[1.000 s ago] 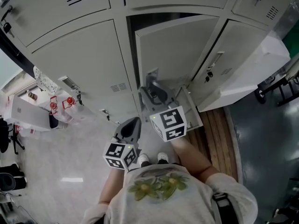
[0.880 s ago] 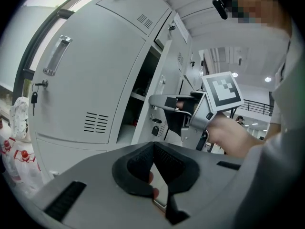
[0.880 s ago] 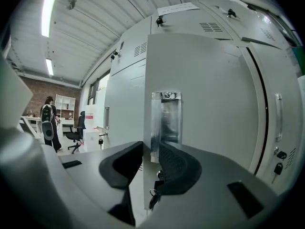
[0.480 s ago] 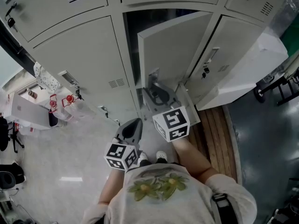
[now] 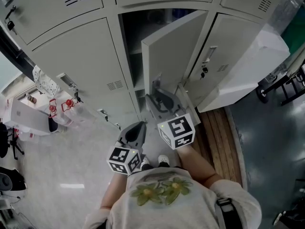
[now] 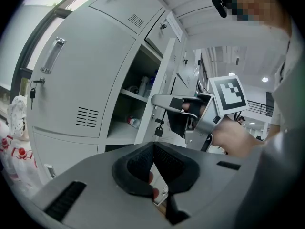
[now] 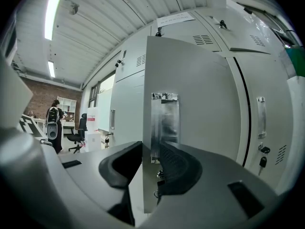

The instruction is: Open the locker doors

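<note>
Head view: door (image 5: 174,46), perhaps glossy floor (image 5: 62,159)

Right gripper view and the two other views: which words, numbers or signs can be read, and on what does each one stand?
No text can be read in any view.
Paper label on the locker front above the open locker door: print too small and blurred to read.
Marker cubes: black-and-white square patterns only, no letters or numbers.
</note>
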Motion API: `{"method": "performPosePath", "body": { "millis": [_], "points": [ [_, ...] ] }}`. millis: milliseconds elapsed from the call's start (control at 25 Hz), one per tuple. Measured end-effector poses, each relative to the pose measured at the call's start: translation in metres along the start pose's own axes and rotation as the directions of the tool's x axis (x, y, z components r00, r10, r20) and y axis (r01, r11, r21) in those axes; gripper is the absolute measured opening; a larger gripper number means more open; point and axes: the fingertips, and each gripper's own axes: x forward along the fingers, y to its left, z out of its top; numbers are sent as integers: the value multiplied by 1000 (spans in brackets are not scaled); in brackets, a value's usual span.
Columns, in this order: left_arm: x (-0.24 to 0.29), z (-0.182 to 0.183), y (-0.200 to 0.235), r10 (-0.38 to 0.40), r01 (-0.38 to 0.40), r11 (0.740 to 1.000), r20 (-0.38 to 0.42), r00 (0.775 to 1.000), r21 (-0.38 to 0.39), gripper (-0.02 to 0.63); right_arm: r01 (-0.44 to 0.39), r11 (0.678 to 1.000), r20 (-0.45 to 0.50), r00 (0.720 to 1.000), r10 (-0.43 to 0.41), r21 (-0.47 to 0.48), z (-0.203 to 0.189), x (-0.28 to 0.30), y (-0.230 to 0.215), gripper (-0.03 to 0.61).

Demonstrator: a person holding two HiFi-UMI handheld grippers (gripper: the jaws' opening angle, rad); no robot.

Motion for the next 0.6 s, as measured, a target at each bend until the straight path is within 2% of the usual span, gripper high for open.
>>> {"method": "performPosePath", "body": {
  "millis": [600],
  "points": [
    [2,-5,-24,-41,41,999,-10,999,14,29,36,999,60,998,-36,6,-3,-45,-9,129]
  ]
}}
